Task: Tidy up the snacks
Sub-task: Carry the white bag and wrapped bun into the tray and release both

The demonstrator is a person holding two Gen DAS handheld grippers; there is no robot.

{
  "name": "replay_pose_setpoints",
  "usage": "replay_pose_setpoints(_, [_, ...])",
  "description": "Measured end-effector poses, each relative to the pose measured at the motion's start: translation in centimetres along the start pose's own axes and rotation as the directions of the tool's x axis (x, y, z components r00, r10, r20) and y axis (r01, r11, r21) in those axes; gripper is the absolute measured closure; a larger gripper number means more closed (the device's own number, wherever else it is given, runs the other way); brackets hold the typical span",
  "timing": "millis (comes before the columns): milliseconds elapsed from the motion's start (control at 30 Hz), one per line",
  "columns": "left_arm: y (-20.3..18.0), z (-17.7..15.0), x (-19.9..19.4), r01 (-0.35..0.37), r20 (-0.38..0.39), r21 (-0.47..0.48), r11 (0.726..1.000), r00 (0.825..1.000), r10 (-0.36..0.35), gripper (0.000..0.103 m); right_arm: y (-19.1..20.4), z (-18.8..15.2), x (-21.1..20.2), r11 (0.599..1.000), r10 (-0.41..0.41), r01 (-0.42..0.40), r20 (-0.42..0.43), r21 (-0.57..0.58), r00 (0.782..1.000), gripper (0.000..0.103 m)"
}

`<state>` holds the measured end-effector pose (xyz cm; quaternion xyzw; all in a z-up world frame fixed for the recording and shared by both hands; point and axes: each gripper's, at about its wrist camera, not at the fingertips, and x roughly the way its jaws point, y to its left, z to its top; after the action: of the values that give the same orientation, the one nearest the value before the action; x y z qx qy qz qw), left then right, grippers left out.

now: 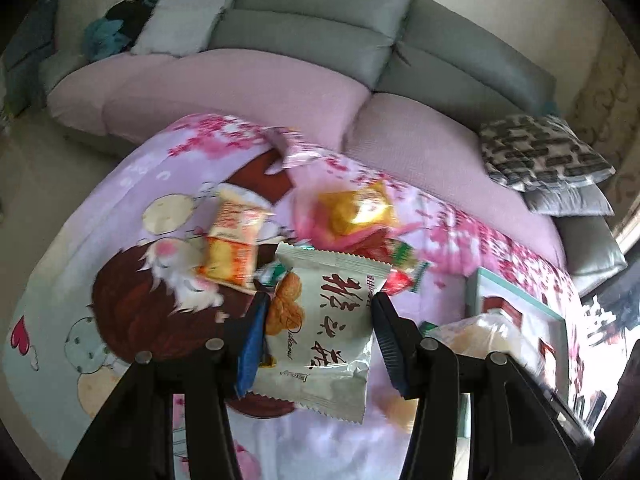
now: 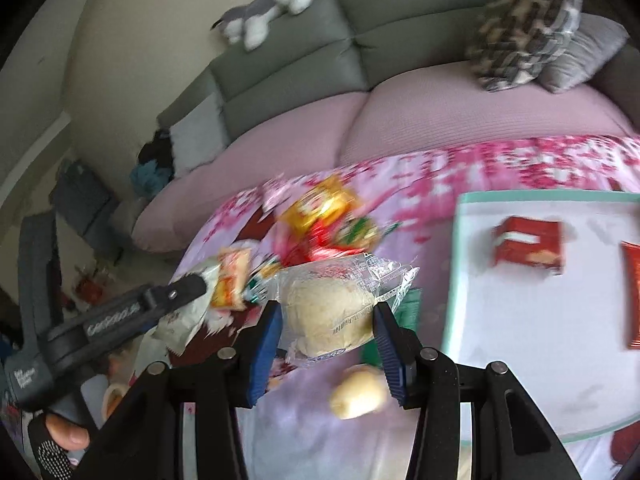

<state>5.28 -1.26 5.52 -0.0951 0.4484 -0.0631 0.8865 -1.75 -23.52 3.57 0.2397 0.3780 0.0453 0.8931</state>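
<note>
1. Pale green wrapper with dark printed characters and a biscuit picture: this snack packet [image 1: 320, 320] sits clamped between the blue pads of the left gripper [image 1: 318, 304], held clear above the cloth.
2. The right gripper [image 2: 326, 314] is closed on a clear-wrapped bun [image 2: 332, 308]; its pads press both sides of the wrapper.
3. Beneath both tools lies a pink floral cloth [image 1: 132, 184] with a cartoon print, spread over a table.
4. Loose snacks remain piled on the cloth beyond the grippers: two orange packets [image 1: 234, 236], a yellow-gold packet [image 1: 356, 210] and a red-and-green packet [image 1: 404, 264].
5. A pale round bun [image 2: 358, 394] lies on the cloth under the right gripper.
6. A white tray [image 2: 532, 320] with a teal rim stands to the right; a red box [image 2: 528, 246] rests inside it.
7. In the right wrist view, a gloved hand [image 2: 60, 440] grips the left tool's handle.
8. Behind stands a grey sofa [image 1: 320, 20] with pink seat covers; a plush toy [image 2: 268, 10] lies on its backrest.
</note>
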Motion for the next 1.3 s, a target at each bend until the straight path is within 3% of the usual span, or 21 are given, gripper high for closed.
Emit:
replay_pose_setpoints(167, [-4.7, -0.5, 0.6, 0.066, -0.014, 0.102, 0.993, 0.998, -0.065, 0.050, -5.1, 1.1, -2.5, 0.989, -0.094, 0.086, 0.063, 0.117, 0.994, 0.053])
replay_pose_setpoints(333, [-9.2, -1.1, 1.4, 0.120, -0.036, 0.194, 0.974, 0.993, -0.115, 0.050, -9.8, 1.7, -5.3, 0.960, -0.197, 0.168, 0.114, 0.222, 0.974, 0.053])
replay_pose_setpoints(467, [-13.1, -2.0, 2.4, 0.157, -0.057, 0.287, 0.945, 0.988, -0.147, 0.050, -13.0, 1.8, -7.4, 0.927, -0.289, 0.240, 0.141, 0.287, 0.947, 0.053])
replay_pose_setpoints(667, [-16.8, -3.8, 4.7, 0.205, -0.099, 0.341, 0.918, 0.978, -0.182, 0.050, -17.8, 2.5, -8.1, 0.882, -0.401, 0.330, 0.166, 0.336, 0.901, 0.053])
replay_pose_setpoints(767, [-18.0, -4.3, 6.0, 0.224, -0.113, 0.351, 0.909, 0.974, -0.197, 0.049, -19.7, 2.3, -7.3, 0.880, -0.380, 0.302, 0.160, 0.367, 0.911, 0.053])
replay_pose_setpoints(967, [-19.8, -4.7, 8.4, 0.239, -0.137, 0.366, 0.899, 0.970, -0.202, 0.049, -21.3, 2.2, -6.3, 0.877, -0.378, 0.288, 0.185, 0.385, 0.907, 0.053])
replay_pose_setpoints(1300, [-21.0, -4.4, 11.8, 0.235, -0.165, 0.366, 0.900, 0.969, -0.186, 0.049, -22.0, 2.2, -4.9, 0.875, -0.397, 0.319, 0.163, 0.363, 0.903, 0.053])
